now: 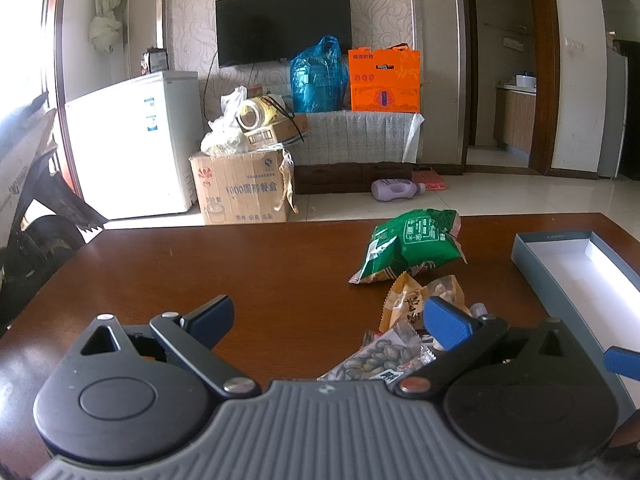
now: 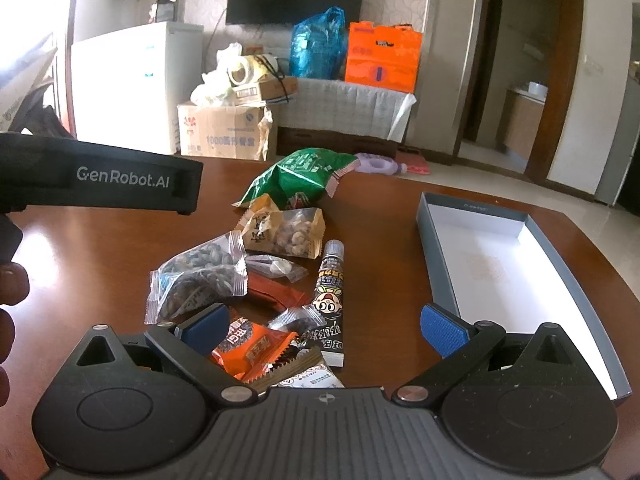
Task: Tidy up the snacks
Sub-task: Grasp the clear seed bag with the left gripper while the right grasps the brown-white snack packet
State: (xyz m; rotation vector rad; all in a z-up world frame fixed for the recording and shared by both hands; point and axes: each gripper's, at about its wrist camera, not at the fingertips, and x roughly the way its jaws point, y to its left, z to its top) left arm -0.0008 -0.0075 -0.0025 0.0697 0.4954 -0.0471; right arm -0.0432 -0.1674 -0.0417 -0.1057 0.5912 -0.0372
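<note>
The right gripper [image 2: 324, 330] hangs low over the wooden table [image 2: 380, 216] with its jaws spread wide and nothing between them. Just under and ahead of it lies the heap of snacks: an orange packet [image 2: 256, 346] near its left finger, a black tube with a cartoon face [image 2: 330, 304] pointing away down the middle, a clear bag of dark seeds [image 2: 196, 280] to the left, a tan bag of nuts [image 2: 286, 230] beyond that, and a big green bag [image 2: 298, 178] at the far end. To the right of the heap, apart from it, sits an open grey box with a white inside [image 2: 500, 256]; no snack lies in it.

The left gripper [image 1: 328, 322] is also spread wide and holds nothing. It hovers over bare table [image 1: 200, 264] to the left of the heap, with the bag of seeds [image 1: 380, 356] and the tan bag [image 1: 416, 296] near its right finger. The green bag [image 1: 412, 246] lies further off, and the box [image 1: 576, 264] is at the right edge.

Past the table stand a white fridge [image 1: 132, 156], a cardboard carton [image 1: 240, 188], a dark television [image 1: 284, 26] on the wall and an orange box [image 1: 384, 80] on a cabinet.
</note>
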